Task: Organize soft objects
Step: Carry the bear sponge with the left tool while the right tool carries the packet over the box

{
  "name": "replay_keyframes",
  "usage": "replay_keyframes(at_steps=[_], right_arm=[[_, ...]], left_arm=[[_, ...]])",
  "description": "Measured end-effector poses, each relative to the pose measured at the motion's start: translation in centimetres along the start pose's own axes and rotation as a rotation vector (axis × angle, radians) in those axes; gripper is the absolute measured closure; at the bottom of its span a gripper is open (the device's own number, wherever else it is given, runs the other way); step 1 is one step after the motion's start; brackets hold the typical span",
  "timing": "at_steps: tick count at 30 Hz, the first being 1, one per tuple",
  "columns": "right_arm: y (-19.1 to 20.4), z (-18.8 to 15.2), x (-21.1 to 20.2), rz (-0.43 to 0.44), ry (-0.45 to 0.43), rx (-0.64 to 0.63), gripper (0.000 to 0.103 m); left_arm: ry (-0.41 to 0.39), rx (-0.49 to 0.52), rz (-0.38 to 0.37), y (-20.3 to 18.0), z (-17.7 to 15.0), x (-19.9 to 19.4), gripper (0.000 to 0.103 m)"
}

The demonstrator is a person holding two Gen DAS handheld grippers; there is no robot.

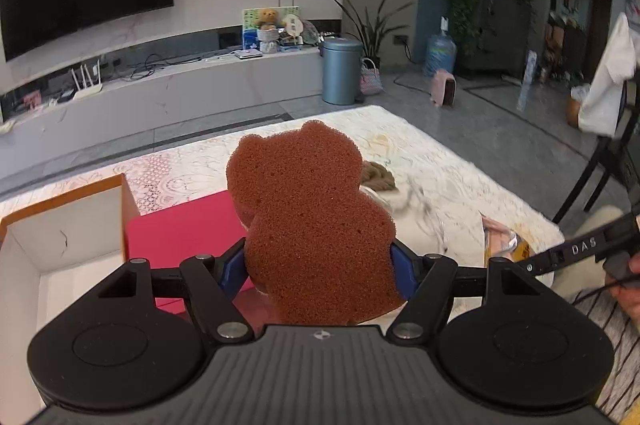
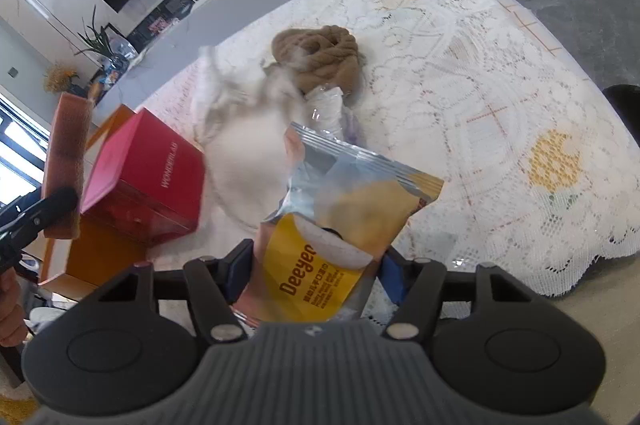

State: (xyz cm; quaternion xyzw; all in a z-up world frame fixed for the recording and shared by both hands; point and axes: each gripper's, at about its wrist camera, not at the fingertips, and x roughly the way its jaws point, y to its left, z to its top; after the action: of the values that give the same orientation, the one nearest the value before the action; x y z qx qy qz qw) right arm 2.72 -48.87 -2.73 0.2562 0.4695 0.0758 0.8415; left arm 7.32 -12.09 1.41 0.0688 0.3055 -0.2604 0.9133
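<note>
Two tools loaded; sponge [image 1: 316, 225] upright, lengthwise forward.

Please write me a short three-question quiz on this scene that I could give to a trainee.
1. True or false: the left gripper holds a brown bear-shaped sponge.
2. What is clamped in the right gripper?
A. the ball of tan yarn
B. a yellow and silver Deeyeo pouch
C. the red Wonderlab box
3. Fill in: the tan yarn rests on the white lace ______.

Key
1. True; the sponge sits between the jaws, lifted clear of the table.
2. B; the jaws close on the pouch's lower part.
3. tablecloth.
</note>
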Motion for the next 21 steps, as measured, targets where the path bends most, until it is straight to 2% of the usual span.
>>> replay_keyframes(at_steps=[6,11,13,17,21], right_arm=[[0.3,0.1,-0.7,0.027,-0.013,0.017,0.039],[1.2,0.6,-1.7,0.151,-0.036,0.046,0.039],[2.4,0.9,-2.2,0.177,-0.049,0.030,0.039],[5.1,2.0,-3.0,0.243,-0.066,0.018,0.039],[9.0,3.0,-3.7,0.302,-0.084,-0.019,0.040]], left_arm=[[-0.005,-0.083,-0.010,2.1,0.4,-0.5,0.022],[0.012,-0.121,0.056,3.5,0.8,-0.7,0.022],[-0.002,-0.155,0.084,4.4,0.7,-1.2,0.022],[-0.035,-0.239,0.094,6.7,0.8,-2.6,0.022],[-0.084,-0.323,0.140,9.4,0.7,-4.4,0.022]])
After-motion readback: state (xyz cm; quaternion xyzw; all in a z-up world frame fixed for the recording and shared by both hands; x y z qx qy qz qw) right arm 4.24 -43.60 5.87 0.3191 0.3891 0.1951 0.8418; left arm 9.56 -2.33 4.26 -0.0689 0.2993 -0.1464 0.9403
